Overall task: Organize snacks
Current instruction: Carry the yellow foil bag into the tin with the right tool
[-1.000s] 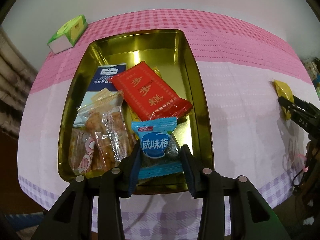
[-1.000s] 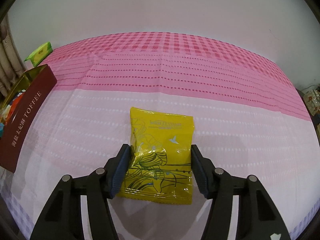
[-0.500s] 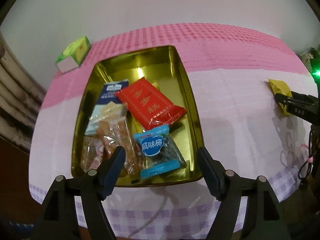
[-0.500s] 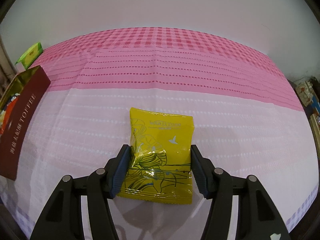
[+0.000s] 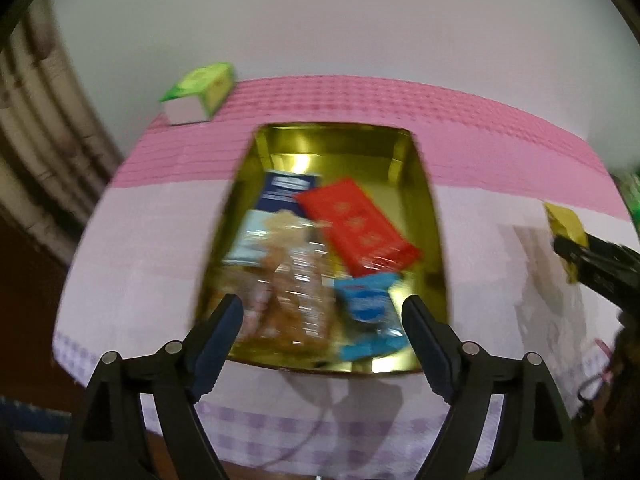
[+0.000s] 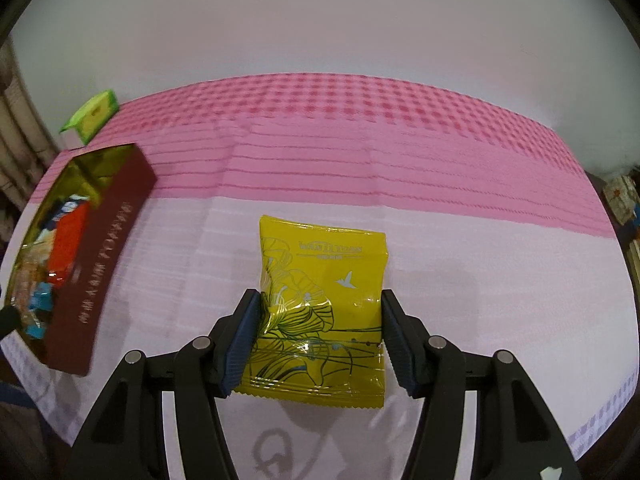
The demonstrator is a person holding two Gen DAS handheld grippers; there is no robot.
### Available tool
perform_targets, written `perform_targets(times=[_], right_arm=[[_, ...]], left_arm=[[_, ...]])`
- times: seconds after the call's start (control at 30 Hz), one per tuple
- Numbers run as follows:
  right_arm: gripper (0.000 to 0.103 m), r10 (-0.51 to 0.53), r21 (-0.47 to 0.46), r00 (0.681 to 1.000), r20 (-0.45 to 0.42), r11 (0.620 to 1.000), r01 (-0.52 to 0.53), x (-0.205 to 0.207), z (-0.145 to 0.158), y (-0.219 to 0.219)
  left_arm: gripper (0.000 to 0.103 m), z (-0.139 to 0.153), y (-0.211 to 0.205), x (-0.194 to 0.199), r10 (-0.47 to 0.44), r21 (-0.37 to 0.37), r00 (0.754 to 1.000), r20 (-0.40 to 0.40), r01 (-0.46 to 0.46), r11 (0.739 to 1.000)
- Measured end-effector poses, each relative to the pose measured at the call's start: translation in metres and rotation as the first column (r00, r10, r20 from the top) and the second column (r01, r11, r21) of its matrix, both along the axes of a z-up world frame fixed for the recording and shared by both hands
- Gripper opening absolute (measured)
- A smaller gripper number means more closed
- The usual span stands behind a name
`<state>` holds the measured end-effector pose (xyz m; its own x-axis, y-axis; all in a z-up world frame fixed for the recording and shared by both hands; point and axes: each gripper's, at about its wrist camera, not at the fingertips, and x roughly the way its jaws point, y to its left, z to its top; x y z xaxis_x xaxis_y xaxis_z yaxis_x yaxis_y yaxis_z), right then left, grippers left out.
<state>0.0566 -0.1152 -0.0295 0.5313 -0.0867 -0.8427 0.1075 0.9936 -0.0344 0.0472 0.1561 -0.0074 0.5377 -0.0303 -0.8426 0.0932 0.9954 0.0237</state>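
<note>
A gold tin point(image 5: 434, 216) with maroon outer walls point(image 6: 108, 248) stands on the pink and white cloth. In it lie a red packet point(image 5: 356, 224), a navy packet point(image 5: 284, 192), clear bags of fried snacks point(image 5: 292, 280) and a blue packet point(image 5: 368, 312). My left gripper point(image 5: 321, 308) hovers over the tin's near end. Its jaws are opening wide, with nothing between the pads. My right gripper point(image 6: 320, 308) is shut on a yellow packet point(image 6: 320, 260) and holds it above the cloth, right of the tin. The left wrist view is blurred.
A green box point(image 5: 200, 92) sits at the table's far left corner, behind the tin. The table's near edge runs just under both grippers. Curtain folds hang at the left, and clutter stands beyond the table's right edge point(image 6: 622, 200).
My left jaws have opened and let go of the blue packet, which now lies in the tin, and the gripper has drawn back and up. My right gripper has risen, still holding the yellow packet.
</note>
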Motion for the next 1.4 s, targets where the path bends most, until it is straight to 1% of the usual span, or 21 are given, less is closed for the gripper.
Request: perform_targets(times=[0.13,0.33,0.43,0.67,0.8,1.0,1.23,1.4], right_arm=[[0.055,0.049,0.003,0.999,0.007,0.999,-0.049,0.006,0.011,0.025],[0.055,0.106,0.043,0.994,0.015,0.993,-0.107,0.016,0.025,0.059],[0.055,0.14,0.076,0.99,0.021,0.987,-0.141,0.021,0.032,0.079],[0.055,0.226,0.083,0.974,0.03,0.97,-0.228,0.03,0.041,0.13],[0.055,0.266,0.083,0.964,0.019,0.96,-0.266,0.036,0.037,0.158],[0.055,0.296,0.078,0.955,-0.012,0.952,-0.295,0.039,0.024,0.187],[0.055,0.306,0.067,0.951,-0.05,0.951,-0.303,0.046,0.008,0.204],[0.055,0.277,0.088,0.958,-0.077,0.959,-0.27,0.055,0.001,0.209]], left_arm=[[0.082,0.006,0.019,0.002,0.061,0.045,0.998,0.032,-0.062,0.997],[0.082,0.005,0.042,0.002,0.132,0.089,0.991,0.036,-0.134,0.987],[0.082,0.004,0.053,0.001,0.159,0.092,0.987,0.037,-0.162,0.983],[0.082,-0.001,0.075,0.002,0.216,0.064,0.976,0.01,-0.216,0.974],[0.082,-0.006,0.083,0.002,0.233,0.063,0.972,-0.009,-0.232,0.971],[0.082,-0.01,0.093,0.004,0.258,0.063,0.966,-0.028,-0.256,0.965],[0.082,-0.009,0.102,0.004,0.29,0.056,0.957,-0.032,-0.288,0.956],[0.082,-0.007,0.105,0.004,0.303,0.05,0.952,-0.031,-0.301,0.952]])
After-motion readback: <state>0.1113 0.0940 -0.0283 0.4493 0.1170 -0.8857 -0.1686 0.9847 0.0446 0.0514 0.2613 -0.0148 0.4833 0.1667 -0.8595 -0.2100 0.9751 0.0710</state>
